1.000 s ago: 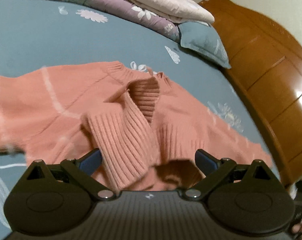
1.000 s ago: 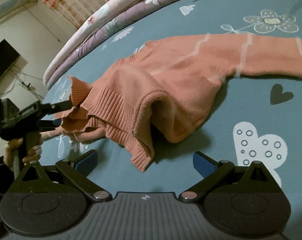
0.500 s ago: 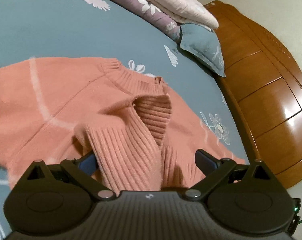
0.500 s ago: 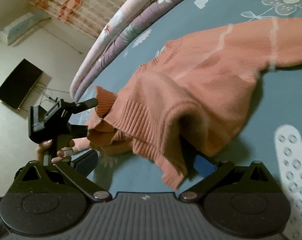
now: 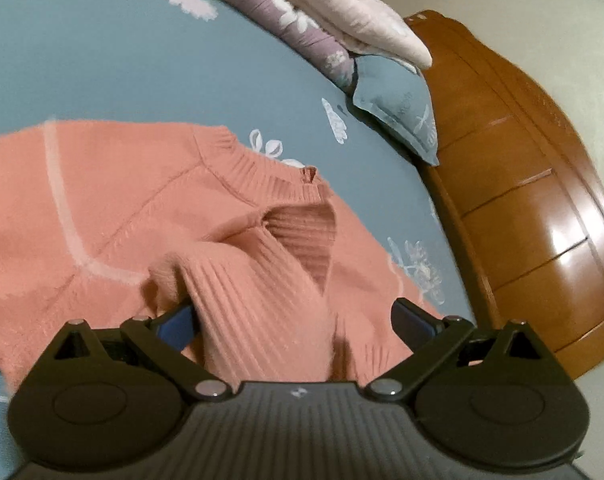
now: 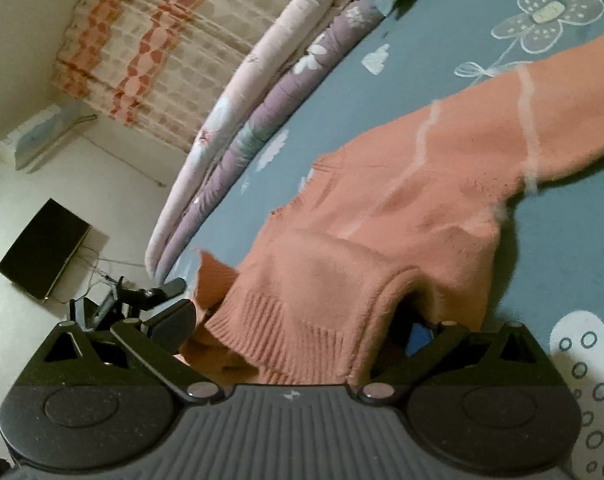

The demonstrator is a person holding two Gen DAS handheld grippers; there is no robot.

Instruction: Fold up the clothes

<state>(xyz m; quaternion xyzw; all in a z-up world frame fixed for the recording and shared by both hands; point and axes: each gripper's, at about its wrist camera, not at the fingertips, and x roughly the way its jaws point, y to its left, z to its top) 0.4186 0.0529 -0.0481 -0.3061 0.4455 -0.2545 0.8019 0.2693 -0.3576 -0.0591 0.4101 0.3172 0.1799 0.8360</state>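
Your sweater lies spread on the bedsheet, its ribbed hem bunched up between the spread fingers of your left gripper. Behind the sweater, rolled quilts run along the bed's far edge, with a pillow at their right end against the headboard. Your right gripper straddles the hem's other end, with your left gripper just to its left.

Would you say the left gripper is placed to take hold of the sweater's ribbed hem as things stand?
Probably yes: the left gripper is open, with the ribbed hem of the sweater already bunched between its fingers, and nothing lies in the way.
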